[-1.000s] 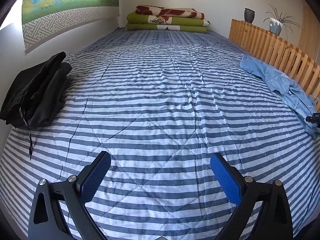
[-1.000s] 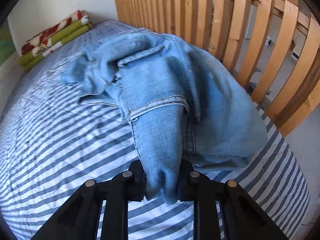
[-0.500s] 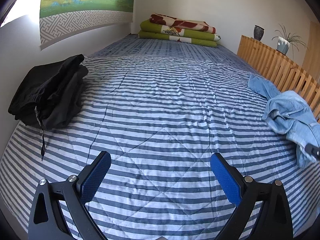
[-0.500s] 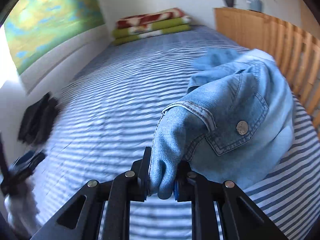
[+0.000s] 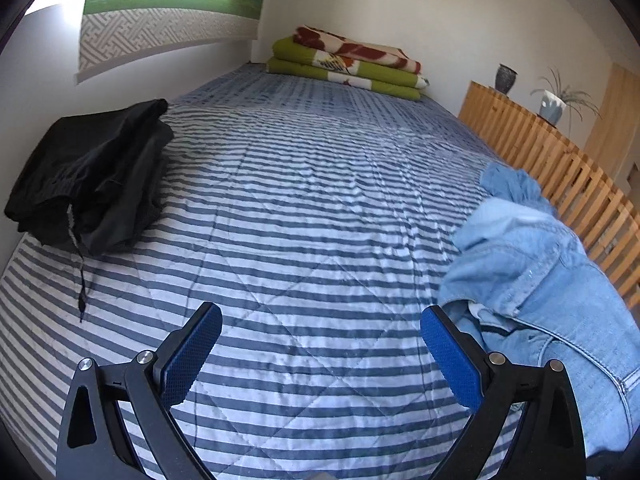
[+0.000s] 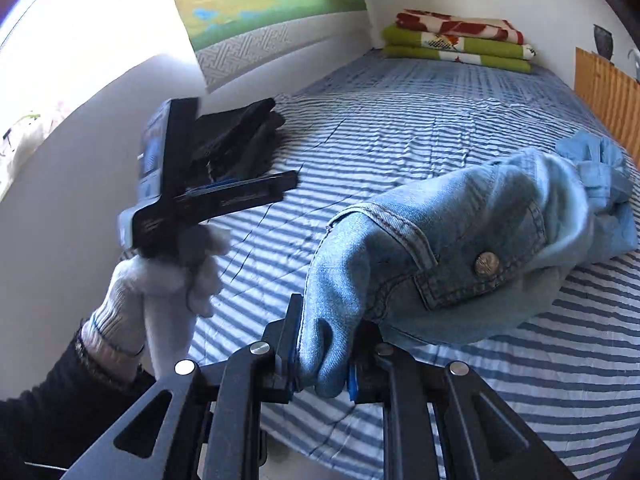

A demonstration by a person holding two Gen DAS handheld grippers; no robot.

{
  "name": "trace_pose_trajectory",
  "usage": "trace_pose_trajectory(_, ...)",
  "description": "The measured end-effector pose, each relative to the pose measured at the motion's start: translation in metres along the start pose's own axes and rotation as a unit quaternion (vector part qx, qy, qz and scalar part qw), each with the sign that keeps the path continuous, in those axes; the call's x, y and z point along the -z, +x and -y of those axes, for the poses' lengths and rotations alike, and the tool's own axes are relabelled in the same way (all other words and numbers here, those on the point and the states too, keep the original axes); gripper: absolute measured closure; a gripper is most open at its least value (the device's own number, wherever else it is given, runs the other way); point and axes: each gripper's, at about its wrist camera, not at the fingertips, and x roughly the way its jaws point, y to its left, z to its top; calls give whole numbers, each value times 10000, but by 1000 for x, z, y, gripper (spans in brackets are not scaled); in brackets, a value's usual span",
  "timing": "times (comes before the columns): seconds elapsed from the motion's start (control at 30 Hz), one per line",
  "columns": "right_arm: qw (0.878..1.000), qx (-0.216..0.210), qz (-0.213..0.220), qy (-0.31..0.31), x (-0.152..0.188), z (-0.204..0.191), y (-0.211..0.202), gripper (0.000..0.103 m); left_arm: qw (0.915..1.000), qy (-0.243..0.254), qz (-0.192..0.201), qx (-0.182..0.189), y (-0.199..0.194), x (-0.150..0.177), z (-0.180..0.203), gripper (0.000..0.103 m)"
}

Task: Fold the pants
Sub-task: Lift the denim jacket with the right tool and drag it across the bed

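Right wrist view first: our right gripper (image 6: 322,364) has its fingers (image 6: 289,344) pinching a thick fold of the light blue jeans (image 6: 460,248) at the waistband, near a pocket flap with a metal button. From that pinch the jeans run away from us and to the right, lifted at the near end, the far end bunched on the striped bed cover (image 6: 400,128) beside the wooden slat rail (image 6: 608,92). Half a second ago the left hand sat low at the frame's edge; now our gloved left hand (image 6: 160,280) is raised and closer. In the left wrist view our left gripper (image 5: 320,356) holds its blue fingers (image 5: 192,356) spread wide over bare stripes, touching nothing. The jeans now lie just beside its right finger, nearer than before. Folded black trousers (image 5: 92,176) rest at the left.
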Motion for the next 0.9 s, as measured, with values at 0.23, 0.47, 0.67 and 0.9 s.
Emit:
trace_pose_trajectory(0.23, 9962, 422, -370, 670, 43, 63, 3, 87, 9925, 1166, -354, 65, 46, 26, 70, 2)
trace_pose_trajectory(0.47, 9939, 709, -318, 779, 63, 88, -10, 87, 9821, 1795, -538, -186, 92, 29, 125, 2)
trace_pose_trajectory(0.67, 9945, 545, -393, 806, 72, 93, -6, 85, 9854, 1404, -942, -193, 131, 16, 122, 11)
trace_pose_trajectory(0.9, 9935, 548, -394, 914, 80, 103, -6, 83, 9897, 738, -1221, 74, 145, -2, 126, 97)
